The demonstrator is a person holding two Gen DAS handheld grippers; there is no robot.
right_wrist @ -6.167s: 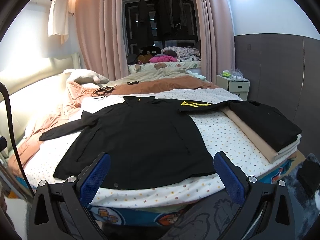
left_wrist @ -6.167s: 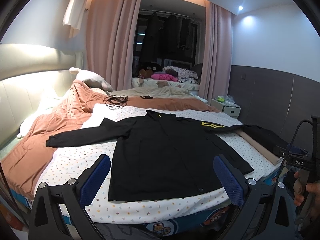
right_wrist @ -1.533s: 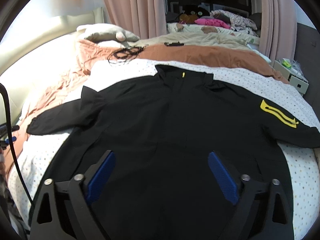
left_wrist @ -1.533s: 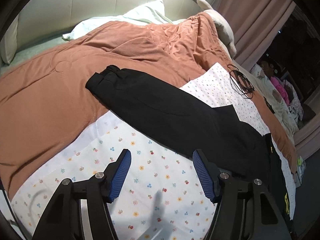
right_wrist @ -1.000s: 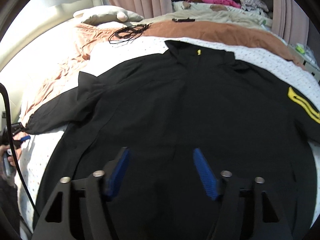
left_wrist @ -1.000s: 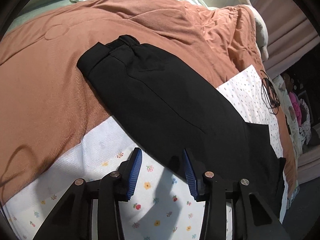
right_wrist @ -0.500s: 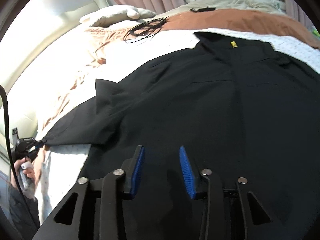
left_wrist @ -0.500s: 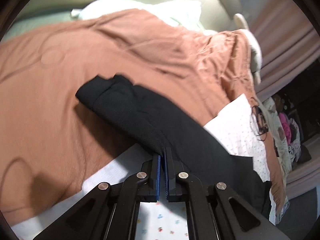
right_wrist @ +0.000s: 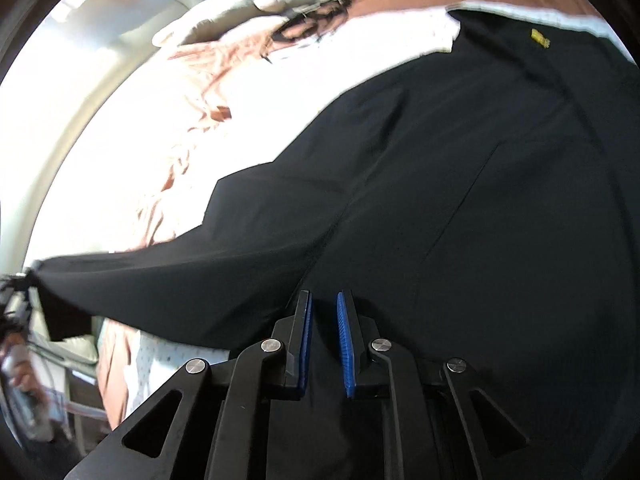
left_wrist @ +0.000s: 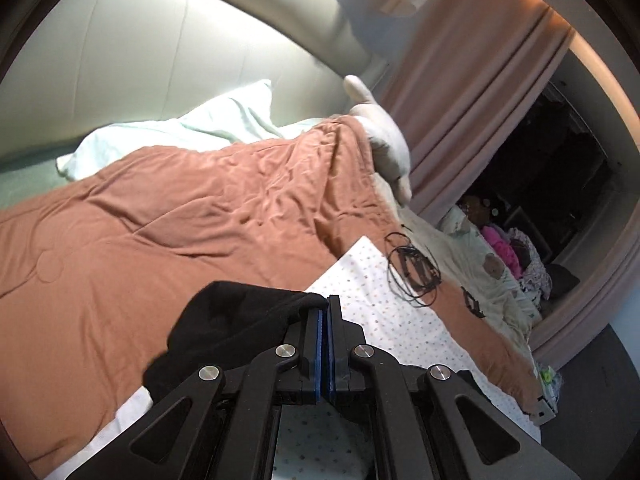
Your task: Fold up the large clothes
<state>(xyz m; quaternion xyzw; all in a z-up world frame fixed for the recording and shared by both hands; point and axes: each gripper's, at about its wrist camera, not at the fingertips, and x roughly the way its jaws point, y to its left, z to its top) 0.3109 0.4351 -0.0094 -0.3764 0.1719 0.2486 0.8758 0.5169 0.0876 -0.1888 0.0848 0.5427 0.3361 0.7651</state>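
The black jacket (right_wrist: 460,184) lies spread on the dotted sheet (left_wrist: 404,320) of the bed, its body flat and its yellow collar tag (right_wrist: 540,38) toward the far side. One sleeve (right_wrist: 168,280) is stretched taut away from the jacket's body toward the bed's edge, where it ends at the left gripper (right_wrist: 18,284), small and blurred at the border of the right wrist view.

In the left wrist view the left gripper (left_wrist: 324,312) has its blue pads pressed together on the sleeve end (left_wrist: 236,324), which bunches up just beside the fingers and hangs clear above the rust-coloured quilt (left_wrist: 168,224). Beyond the sleeve end the quilt runs open and unobstructed up to the pale pillow (left_wrist: 192,128) and the headboard (left_wrist: 160,52); a coil of black cable (left_wrist: 412,268) lies on the sheet well apart from it.

The right gripper (right_wrist: 324,312) hangs over the jacket's body, near where the sleeve joins it. Its jaws have just been closing and now stand a narrow gap apart; the black cloth fills the view behind them, and I cannot tell whether any fold is pinched between the pads. To the jacket's lower side, under the lifted sleeve, a strip of sheet and quilt edge shows free.
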